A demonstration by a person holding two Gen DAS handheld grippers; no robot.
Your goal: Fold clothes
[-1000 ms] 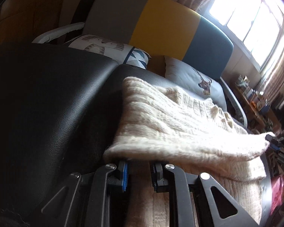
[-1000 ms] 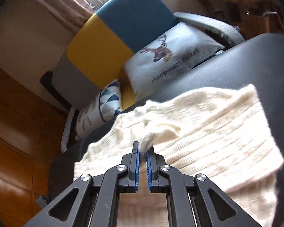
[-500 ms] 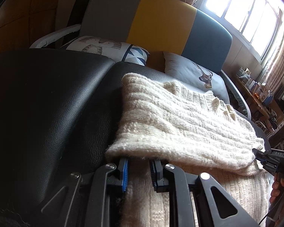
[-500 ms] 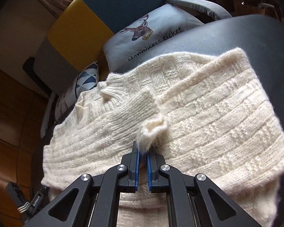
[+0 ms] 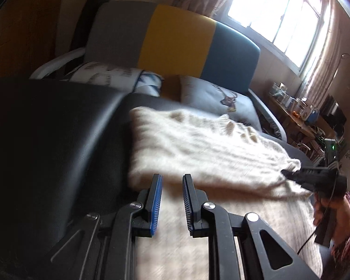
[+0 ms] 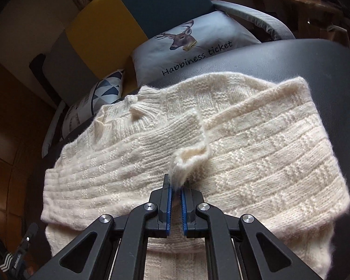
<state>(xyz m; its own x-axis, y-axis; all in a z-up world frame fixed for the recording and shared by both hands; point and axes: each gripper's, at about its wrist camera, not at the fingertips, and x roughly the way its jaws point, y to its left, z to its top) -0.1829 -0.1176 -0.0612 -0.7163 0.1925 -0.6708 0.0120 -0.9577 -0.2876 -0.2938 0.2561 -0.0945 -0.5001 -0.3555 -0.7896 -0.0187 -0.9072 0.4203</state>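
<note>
A cream knitted sweater (image 5: 198, 154) lies folded on a black leather surface (image 5: 58, 140). My left gripper (image 5: 172, 183) hovers open at the sweater's near folded edge, nothing between its fingers. In the right wrist view the sweater (image 6: 256, 151) has both sleeves laid across its body. My right gripper (image 6: 175, 186) is shut on the fluffy rim of one sleeve cuff (image 6: 189, 161), held just above the knit. The left wrist view shows that right gripper (image 5: 289, 173) at the sweater's right side, in a person's hand (image 5: 326, 207).
Behind the leather surface (image 6: 315, 65) stands a grey, yellow and blue sofa (image 5: 175, 37) with a deer cushion (image 6: 186, 46) and a triangle-patterned cushion (image 6: 105, 91). A wooden side table with jars (image 5: 296, 112) stands under the window at the right.
My left gripper has drawn back and up from under the folded edge, which now rests flat. My right gripper has carried the cuff down over the sweater's body.
</note>
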